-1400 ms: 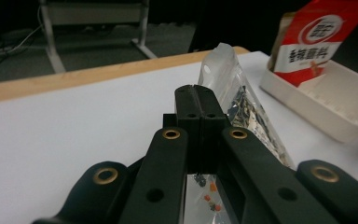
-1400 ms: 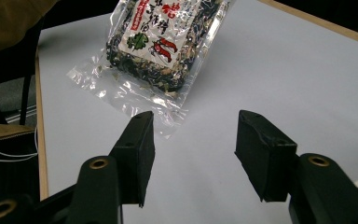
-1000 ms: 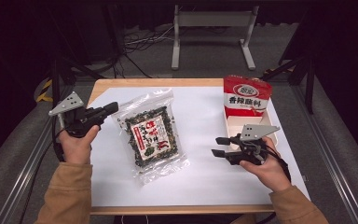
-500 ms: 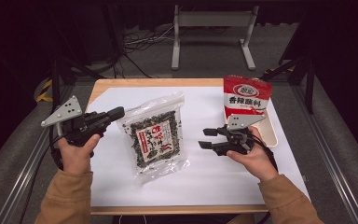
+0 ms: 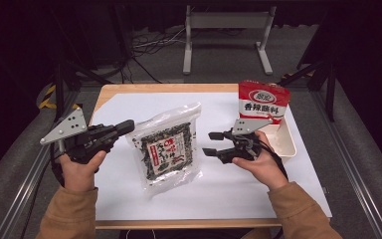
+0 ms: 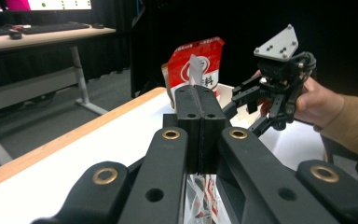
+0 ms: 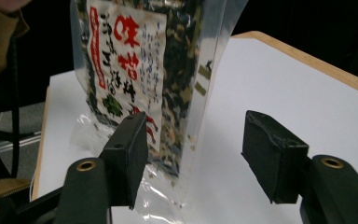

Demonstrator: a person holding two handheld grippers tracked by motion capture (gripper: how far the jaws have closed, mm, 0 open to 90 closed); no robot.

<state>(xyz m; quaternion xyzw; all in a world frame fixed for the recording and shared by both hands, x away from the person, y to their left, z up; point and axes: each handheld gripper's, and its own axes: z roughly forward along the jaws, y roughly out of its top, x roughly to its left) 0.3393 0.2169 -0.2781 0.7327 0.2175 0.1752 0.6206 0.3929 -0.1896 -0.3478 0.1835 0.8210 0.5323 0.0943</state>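
Cataloguing by size: hazards first, containers after.

HAZARDS
- Table (image 5: 129,209): white-covered, wooden rim. Smooth top, so likely to let a loose bag slide when dragged rather than lifted.
- Bag (image 5: 169,149): clear, labelled, mid-table between both hands, upper left corner raised, lower end resting on the top. Held by one corner alone. Judged liable to slip from so thin a hold, or to stretch and tear at the seam under a hard pull from the far side.
- Tray (image 5: 286,144): white, at the table's right edge, just behind the right hand. Open to a knock from a careless backward sweep.
- Packet (image 5: 262,102): red, upright, top-heavy by the look. Apt to topple with any jolt to the tray.
- Left gripper (image 5: 127,127): clamped tight on the bag's corner film, a sliver of it poking up past the pads (image 6: 209,121).
- Right gripper (image 5: 207,143): just beside the bag's right edge, not touching. Jaws fairly wide, just been opening, nothing pinched between them. Could close short of the edge and catch nothing, or reach too deep and crush the contents.

CONTAINERS
- Bag: dark dried flakes, seaweed-like, packed behind a white and red label.
- Tray: packet standing at the far end; near end seemingly bare, partly hidden by the hand.
- Packet: contents hidden.
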